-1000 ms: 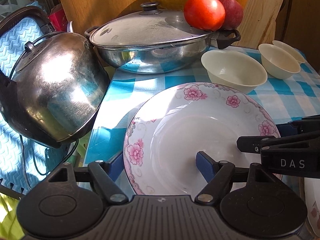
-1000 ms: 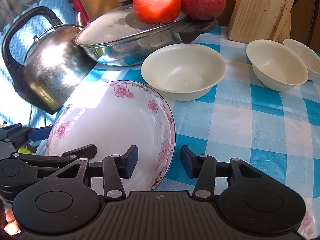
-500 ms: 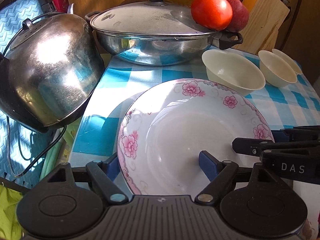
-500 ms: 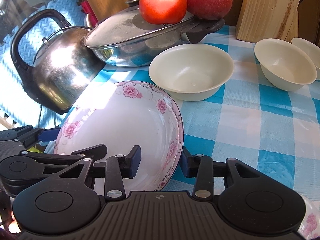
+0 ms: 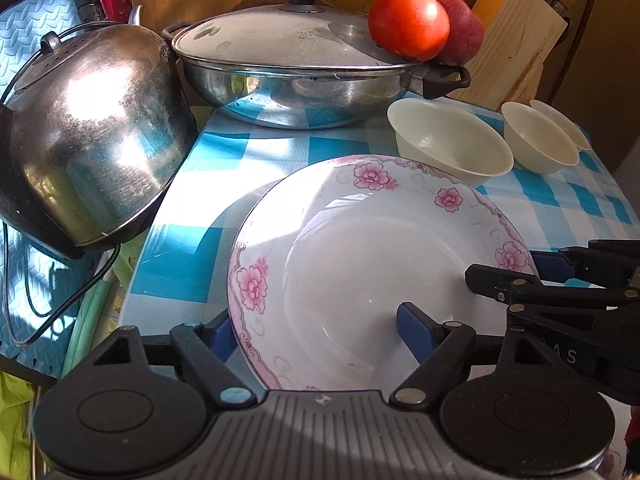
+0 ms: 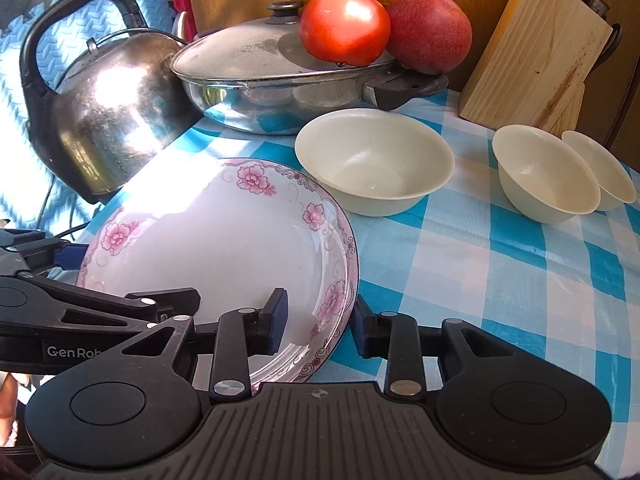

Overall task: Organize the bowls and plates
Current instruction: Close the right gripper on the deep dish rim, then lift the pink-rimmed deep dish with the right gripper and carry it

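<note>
Porcelain, white with pink flowers round its rim, the plate [image 6: 224,248] lay tilted near the front-left corner of the blue-and-white checked tablecloth [image 6: 520,272], its far edge raised toward the kettle [image 6: 108,120]. My right gripper [image 6: 320,320] straddled the plate's right rim, one blue pad inside the dish and the other outside it; its jaws were closing, and I could not see that the pads were yet pressing on the porcelain. My left gripper [image 5: 316,328] straddled the plate's left rim in the same way, one finger outside and one over the well, its jaws standing wide and easing inward without touching the rim on either side. Just behind the plate sat a large cream bowl [image 6: 374,162], upright and apart from it. Two smaller cream bowls [image 6: 546,174] stood well to the right, touching or almost touching each other, in front of a wooden knife block [image 6: 536,52]. At the back a steel pan with a glass lid [image 6: 276,64] carried a tomato [image 6: 344,24] and a red apple [image 6: 430,32] on its right side.
</note>
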Tool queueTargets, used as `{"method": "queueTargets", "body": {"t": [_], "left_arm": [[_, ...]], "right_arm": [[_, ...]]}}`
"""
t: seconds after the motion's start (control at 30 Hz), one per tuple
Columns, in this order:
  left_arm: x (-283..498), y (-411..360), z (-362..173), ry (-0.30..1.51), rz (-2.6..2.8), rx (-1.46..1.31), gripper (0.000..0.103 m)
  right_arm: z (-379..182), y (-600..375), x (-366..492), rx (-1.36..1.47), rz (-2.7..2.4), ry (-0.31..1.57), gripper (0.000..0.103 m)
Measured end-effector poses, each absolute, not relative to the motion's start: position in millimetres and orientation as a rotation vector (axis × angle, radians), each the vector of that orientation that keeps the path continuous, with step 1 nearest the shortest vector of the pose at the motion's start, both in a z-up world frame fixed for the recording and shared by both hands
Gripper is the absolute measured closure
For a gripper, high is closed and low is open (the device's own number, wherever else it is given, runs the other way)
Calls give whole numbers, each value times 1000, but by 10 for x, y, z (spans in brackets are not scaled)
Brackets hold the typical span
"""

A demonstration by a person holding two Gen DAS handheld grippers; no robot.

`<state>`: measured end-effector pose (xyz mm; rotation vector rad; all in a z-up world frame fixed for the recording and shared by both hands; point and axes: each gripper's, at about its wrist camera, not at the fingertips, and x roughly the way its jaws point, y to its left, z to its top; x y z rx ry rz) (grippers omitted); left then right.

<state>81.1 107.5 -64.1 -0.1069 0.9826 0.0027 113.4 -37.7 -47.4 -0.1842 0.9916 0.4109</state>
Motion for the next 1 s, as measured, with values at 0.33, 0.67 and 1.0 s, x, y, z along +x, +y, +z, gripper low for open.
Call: {"method": "queueTargets", "body": {"t": [0.33, 0.67, 1.0], "left_arm": [[732, 1047, -641, 976, -19, -72, 29], [849, 1107, -657, 969, 14, -104, 29], [844, 1065, -619, 968, 18, -105, 31]], "right_arm": [[-429, -380, 1004, -258, 393, 949, 61], [-480, -501, 1141, -122, 423, 999, 45], [-518, -555, 1230, -14, 441, 1055, 57]]}}
